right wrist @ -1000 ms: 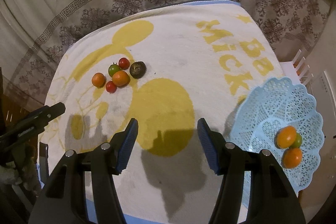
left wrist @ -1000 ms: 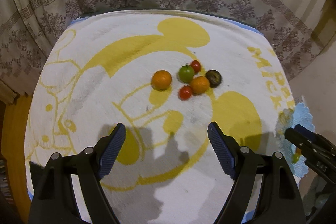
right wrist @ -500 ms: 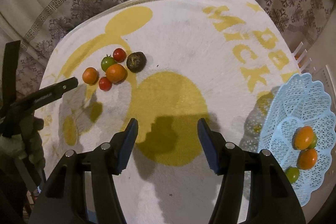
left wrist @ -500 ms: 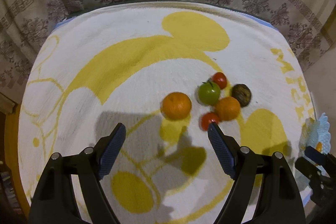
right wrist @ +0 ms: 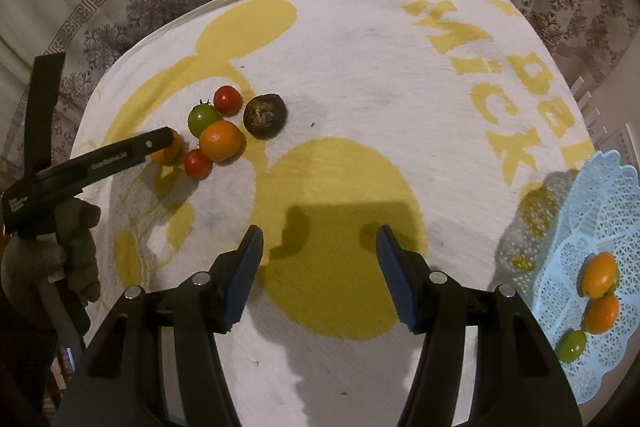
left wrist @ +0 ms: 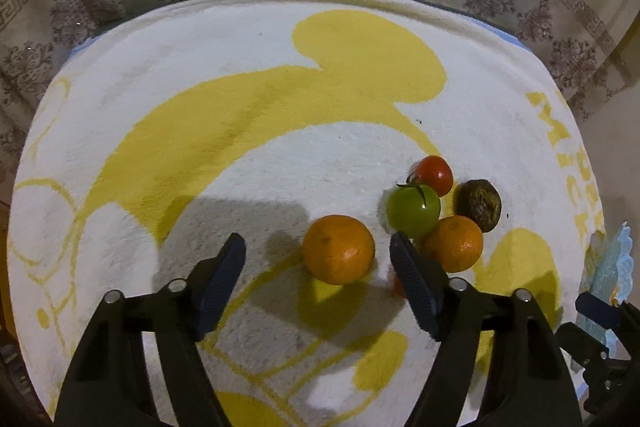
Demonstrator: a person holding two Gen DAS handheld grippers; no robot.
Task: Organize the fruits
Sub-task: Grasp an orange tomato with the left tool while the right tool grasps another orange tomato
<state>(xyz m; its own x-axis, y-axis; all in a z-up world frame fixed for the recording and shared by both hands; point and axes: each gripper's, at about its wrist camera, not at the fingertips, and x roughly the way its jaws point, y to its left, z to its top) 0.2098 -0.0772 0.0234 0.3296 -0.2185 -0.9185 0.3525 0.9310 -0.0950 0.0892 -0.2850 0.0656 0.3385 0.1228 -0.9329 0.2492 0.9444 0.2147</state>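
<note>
Left tool (left wrist: 318, 251) stands wide open with the nearest orange (left wrist: 338, 249) lying on the towel-covered counter (left wrist: 240, 187) between its fingertips, untouched, closer to the right finger; right tool (right wrist: 319, 245) wide open, empty, well apart from the fruit cluster

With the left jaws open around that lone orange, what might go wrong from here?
The left gripper has one finger close to the clustered orange and green tomato, so closing may nudge them.

The round target orange could roll off the towel.
</note>
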